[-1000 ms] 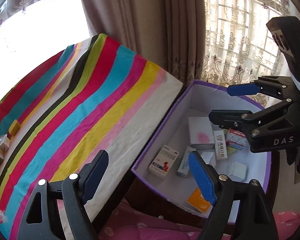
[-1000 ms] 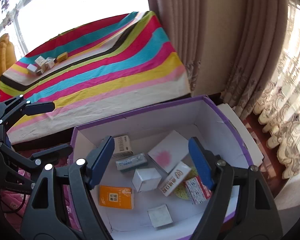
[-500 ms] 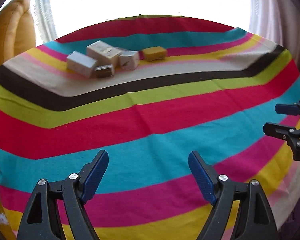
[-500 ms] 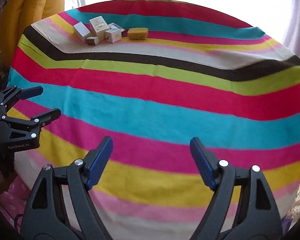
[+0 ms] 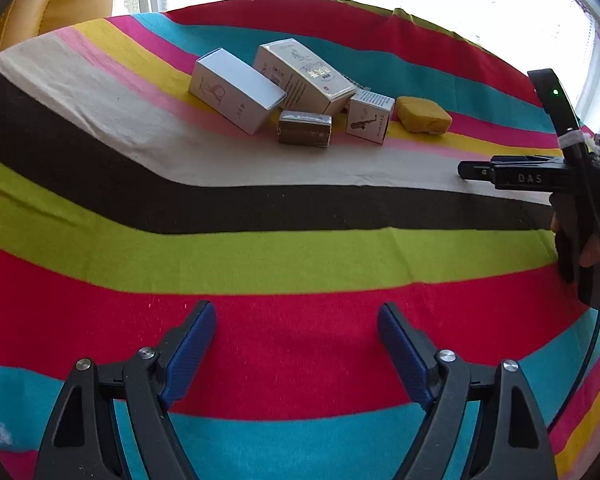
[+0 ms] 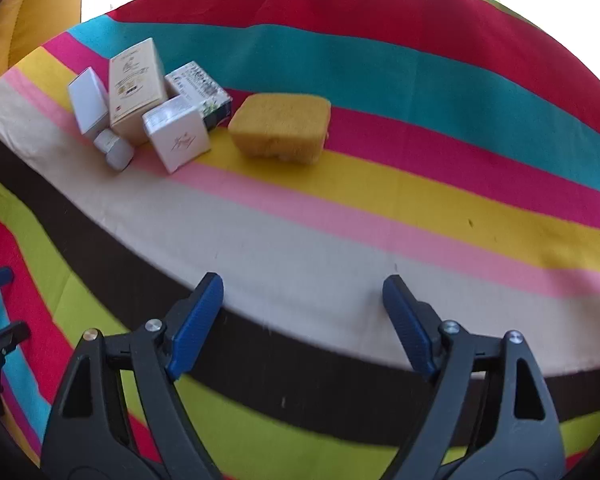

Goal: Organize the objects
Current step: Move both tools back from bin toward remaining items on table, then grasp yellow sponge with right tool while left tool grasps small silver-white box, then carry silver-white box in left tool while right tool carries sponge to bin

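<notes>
Several small boxes and a yellow sponge [image 5: 423,115] lie in a cluster on the striped cloth [image 5: 260,256]. In the left wrist view I see a white box [image 5: 236,90], a tall cream box [image 5: 304,76], a small dark box [image 5: 304,128] and a small white box [image 5: 369,115]. The right wrist view shows the sponge [image 6: 280,126], the cream box [image 6: 137,90] and a white box [image 6: 177,132]. My left gripper [image 5: 296,344] is open and empty, well short of the cluster. My right gripper [image 6: 302,316] is open and empty, nearer the sponge.
The right gripper's body shows at the right edge of the left wrist view [image 5: 540,178]. A yellow cushion [image 5: 72,0] stands beyond the far left edge of the table. A bright window lies behind.
Both grippers have swung away from the purple storage box and moved forward over the striped cloth toward the cluster. The boxes and sponge look larger and nearer. Both stay open.
</notes>
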Action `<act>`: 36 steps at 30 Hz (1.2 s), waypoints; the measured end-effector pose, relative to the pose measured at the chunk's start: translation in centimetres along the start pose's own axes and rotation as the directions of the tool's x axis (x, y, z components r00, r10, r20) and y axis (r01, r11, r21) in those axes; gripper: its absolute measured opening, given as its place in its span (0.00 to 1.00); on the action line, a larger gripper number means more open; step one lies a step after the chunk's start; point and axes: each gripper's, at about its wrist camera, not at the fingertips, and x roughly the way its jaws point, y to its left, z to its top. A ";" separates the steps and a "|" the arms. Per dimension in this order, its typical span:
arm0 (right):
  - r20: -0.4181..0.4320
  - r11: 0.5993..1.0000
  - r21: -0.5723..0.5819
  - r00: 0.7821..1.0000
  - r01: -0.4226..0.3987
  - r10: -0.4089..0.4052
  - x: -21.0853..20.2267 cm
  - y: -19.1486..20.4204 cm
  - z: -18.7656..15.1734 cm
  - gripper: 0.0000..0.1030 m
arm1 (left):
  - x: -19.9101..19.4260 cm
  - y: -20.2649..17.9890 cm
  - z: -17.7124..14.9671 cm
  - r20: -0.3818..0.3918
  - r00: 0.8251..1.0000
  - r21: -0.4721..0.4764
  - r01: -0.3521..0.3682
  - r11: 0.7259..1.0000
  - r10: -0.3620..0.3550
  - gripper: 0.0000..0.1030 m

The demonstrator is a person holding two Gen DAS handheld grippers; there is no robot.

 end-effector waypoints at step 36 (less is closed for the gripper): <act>0.042 0.993 0.088 0.996 -0.085 0.081 -4.5 3.1 -6.3 0.62 | 3.1 -1.9 4.2 -0.012 0.999 -0.048 -0.043 0.998 0.043 0.47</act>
